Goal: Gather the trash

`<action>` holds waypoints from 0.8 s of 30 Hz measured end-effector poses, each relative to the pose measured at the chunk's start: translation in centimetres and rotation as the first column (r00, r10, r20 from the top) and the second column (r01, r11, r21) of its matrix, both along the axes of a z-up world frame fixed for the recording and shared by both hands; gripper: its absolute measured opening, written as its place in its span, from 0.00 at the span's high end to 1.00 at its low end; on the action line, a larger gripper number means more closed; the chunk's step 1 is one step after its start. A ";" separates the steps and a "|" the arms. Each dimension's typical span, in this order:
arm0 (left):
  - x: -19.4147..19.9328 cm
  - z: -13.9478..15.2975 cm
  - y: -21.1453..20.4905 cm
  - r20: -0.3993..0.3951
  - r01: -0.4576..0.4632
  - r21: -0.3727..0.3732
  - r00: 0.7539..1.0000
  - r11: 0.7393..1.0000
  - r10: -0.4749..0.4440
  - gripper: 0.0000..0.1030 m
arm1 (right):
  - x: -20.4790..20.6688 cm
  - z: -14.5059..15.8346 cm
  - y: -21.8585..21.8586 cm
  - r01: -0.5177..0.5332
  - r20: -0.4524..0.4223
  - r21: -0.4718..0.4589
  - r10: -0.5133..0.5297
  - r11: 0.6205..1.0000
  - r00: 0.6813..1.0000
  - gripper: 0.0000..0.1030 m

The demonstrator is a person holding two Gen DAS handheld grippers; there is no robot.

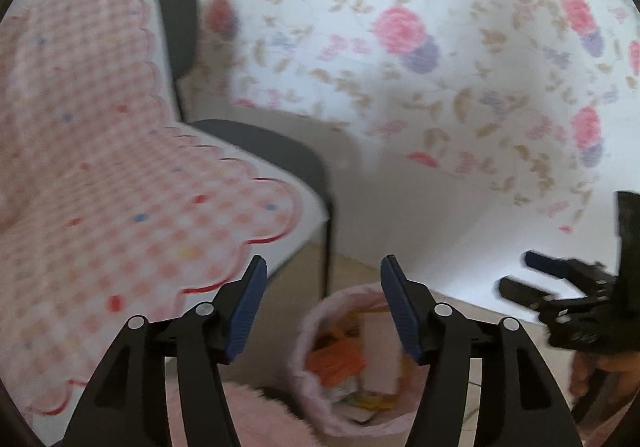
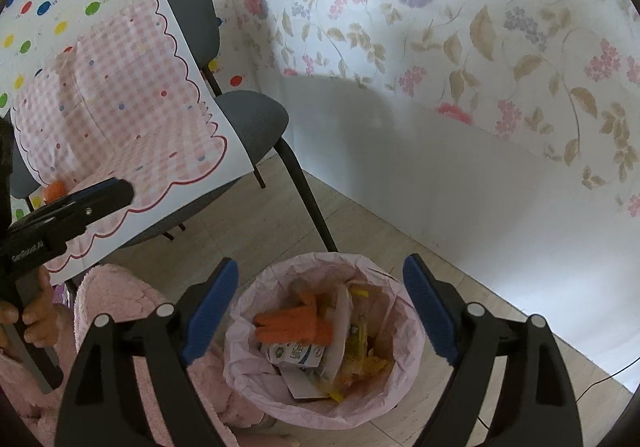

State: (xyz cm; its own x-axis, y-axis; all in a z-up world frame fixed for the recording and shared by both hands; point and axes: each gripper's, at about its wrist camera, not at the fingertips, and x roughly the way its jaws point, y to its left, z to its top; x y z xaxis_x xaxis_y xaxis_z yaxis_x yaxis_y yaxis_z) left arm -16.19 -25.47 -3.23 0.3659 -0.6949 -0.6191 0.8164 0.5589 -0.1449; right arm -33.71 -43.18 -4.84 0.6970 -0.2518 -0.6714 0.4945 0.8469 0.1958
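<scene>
A pink-lined trash bin (image 2: 312, 260) stands on the floor and holds orange scraps (image 2: 292, 324), yellow wrappers (image 2: 360, 363) and a white carton (image 2: 292, 355). My right gripper (image 2: 320, 267) hangs open right above it, nothing between its blue pads. My left gripper (image 1: 324, 271) is open too, empty, above the same bin (image 1: 340, 297). In the right wrist view the left gripper (image 2: 120, 189) reaches in from the left, with a small orange scrap (image 2: 54, 189) just behind it; contact is unclear. The right gripper (image 1: 520, 273) shows open at the left view's right edge.
A grey chair (image 2: 256, 119) draped with a pink checked cloth (image 2: 132, 107) stands left of the bin, its leg (image 2: 312, 207) close to the rim. Floral wall (image 2: 440, 47) runs behind. A fluffy pink garment (image 2: 116, 299) and a hand (image 2: 36, 321) sit at lower left.
</scene>
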 end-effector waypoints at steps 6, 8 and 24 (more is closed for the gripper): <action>0.3 1.9 3.5 0.023 -0.114 0.034 0.993 0.993 0.114 0.19 | 0.7 2.3 1.4 -0.033 0.019 -0.005 0.033 0.999 0.999 0.13; 0.3 2.7 5.0 0.028 -0.144 0.037 0.989 0.989 0.143 0.14 | 1.3 3.1 2.3 -0.066 0.024 -0.010 0.066 0.998 0.998 0.07; 1.4 6.1 18.0 0.123 -0.569 0.190 0.822 0.800 0.556 0.10 | 11.2 10.9 13.1 -0.432 0.004 -0.116 0.435 0.894 0.900 0.06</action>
State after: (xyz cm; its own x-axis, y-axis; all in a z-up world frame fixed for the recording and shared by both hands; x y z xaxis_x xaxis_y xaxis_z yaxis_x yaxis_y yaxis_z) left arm -14.84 -7.48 2.82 0.6921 -0.2120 -0.6899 0.3518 0.9338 0.0659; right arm -22.52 -30.07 6.03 0.7725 0.0094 -0.6349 0.0688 0.9928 0.0984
